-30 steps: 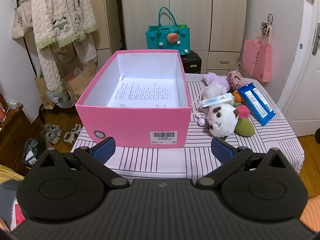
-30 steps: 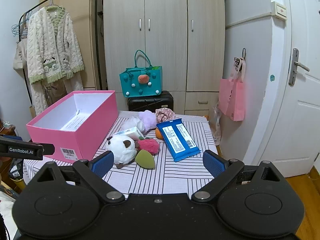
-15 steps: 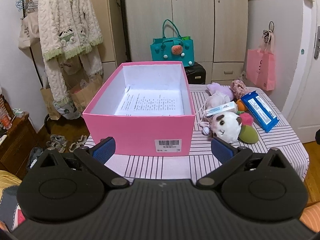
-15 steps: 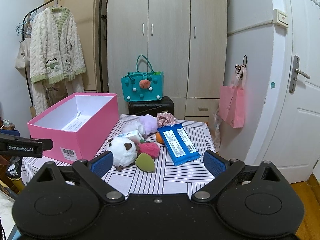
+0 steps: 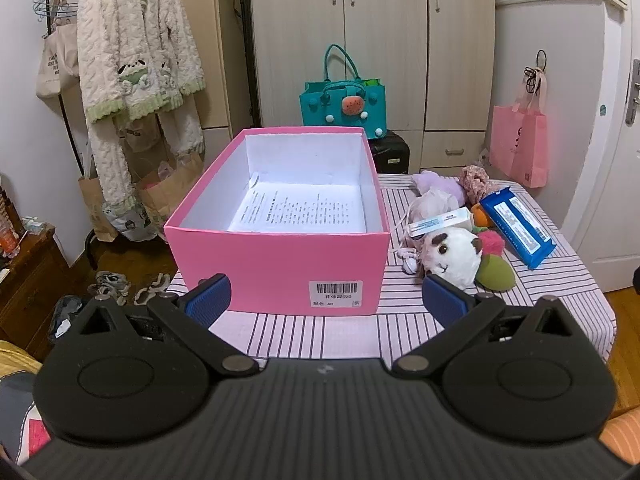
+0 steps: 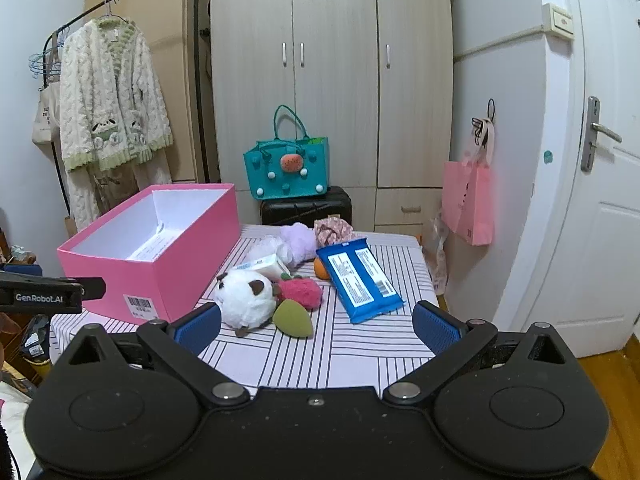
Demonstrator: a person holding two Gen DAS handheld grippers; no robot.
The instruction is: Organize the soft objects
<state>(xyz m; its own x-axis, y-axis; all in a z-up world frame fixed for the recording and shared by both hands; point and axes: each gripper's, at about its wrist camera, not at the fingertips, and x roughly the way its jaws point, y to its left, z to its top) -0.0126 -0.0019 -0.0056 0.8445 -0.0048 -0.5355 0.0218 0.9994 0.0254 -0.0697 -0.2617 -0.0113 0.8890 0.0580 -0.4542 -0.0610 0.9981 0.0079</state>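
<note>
Above the counter [image 5: 304,332], both my tongs have pulled back and risen; no pick started.
Pink box [image 5: 280,260] at left holds only a printed sheet; left tongs [image 5: 326,300] and right tongs [image 6: 316,326] are spread, gripping nothing. Right of the box, the white plush [image 6: 246,296], pink pompom [image 6: 302,292] and green sponge [image 6: 292,318] lie touching; the blue wipes pack [image 6: 358,278] crowds them.

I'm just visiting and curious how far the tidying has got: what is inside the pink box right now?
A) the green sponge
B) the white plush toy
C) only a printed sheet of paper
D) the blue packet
C: the pink box holds only a printed sheet of paper on its floor, while the white plush toy, the blue packet and the green sponge lie on the striped tablecloth beside it.
</note>
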